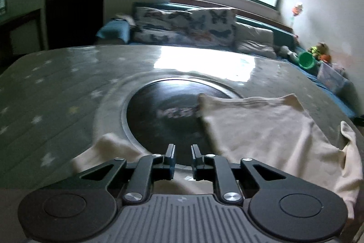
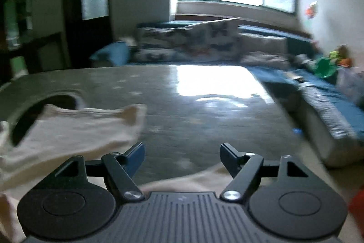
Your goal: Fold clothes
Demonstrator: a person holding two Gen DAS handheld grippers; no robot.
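Left gripper (image 1: 183,153): jaws slightly parted, empty. Right gripper (image 2: 182,155): jaws spread wide, empty. Cream garment (image 1: 268,129): lying rumpled on the table (image 1: 56,88), partly over its dark round inset. Likely light, soft, limp; take hold at hem corners.

Left tongs (image 1: 183,153) and right tongs (image 2: 182,155): black linkage arms with silver screws, dark blue finger pads, two round black discs, ribbed grey housing.
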